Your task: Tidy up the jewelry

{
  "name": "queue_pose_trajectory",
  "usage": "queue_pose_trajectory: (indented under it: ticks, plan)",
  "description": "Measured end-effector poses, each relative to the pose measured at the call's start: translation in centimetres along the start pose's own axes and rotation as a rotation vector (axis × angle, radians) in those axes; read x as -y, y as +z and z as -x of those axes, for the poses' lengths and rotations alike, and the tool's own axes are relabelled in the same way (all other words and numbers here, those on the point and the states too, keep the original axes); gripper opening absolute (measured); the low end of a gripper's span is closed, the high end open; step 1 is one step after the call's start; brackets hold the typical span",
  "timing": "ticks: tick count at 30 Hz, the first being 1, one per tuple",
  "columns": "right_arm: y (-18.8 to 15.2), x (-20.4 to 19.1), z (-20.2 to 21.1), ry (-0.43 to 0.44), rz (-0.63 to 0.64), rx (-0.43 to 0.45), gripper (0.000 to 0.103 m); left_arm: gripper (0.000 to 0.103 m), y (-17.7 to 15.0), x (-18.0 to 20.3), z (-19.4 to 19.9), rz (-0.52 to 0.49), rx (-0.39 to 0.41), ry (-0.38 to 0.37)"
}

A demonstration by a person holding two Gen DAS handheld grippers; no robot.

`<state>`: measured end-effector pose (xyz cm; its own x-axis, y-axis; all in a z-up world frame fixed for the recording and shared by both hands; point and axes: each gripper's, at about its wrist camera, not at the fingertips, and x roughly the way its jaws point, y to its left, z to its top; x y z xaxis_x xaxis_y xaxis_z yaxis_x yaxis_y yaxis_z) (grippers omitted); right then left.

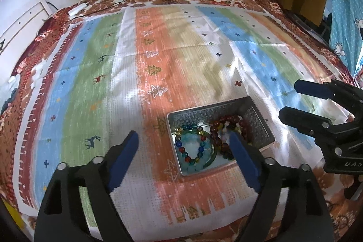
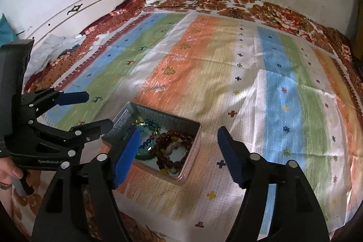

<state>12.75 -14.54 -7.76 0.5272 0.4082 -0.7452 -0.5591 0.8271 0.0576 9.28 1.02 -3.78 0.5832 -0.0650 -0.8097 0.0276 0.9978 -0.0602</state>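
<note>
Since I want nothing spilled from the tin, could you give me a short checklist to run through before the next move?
1. Left gripper open and holding nothing: ok.
2. Right gripper open and holding nothing: ok.
3. Metal tin upright on the striped cloth: ok.
4. Dark red bead bracelet and multicoloured bead bracelet inside the tin: ok.
5. No loose jewelry on the cloth: ok as far as both views show.
6. Lid for the tin at hand: cannot tell, none is in view.
</note>
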Motion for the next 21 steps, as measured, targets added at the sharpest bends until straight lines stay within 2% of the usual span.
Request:
queue_pose_trajectory:
  ticks: [6, 16, 21]
  plan:
    - [-0.8, 0.2, 0.7, 0.013, -0.002, 0.012, 0.085, 0.097, -0.9, 0.2, 0.3, -0.010, 0.007, -0.017]
    - [-2.6, 0.3, 1.7, 0.031, -0.001, 0.016, 0.095, 0.097, -2.2, 0.9, 1.3, -0.034, 0.044, -0.023]
    - [-3.6, 0.2, 2.5, 0.031, 0.011, 0.036, 0.095, 0.097, -2.8, 1.1, 1.7, -0.037, 0.059, -0.015]
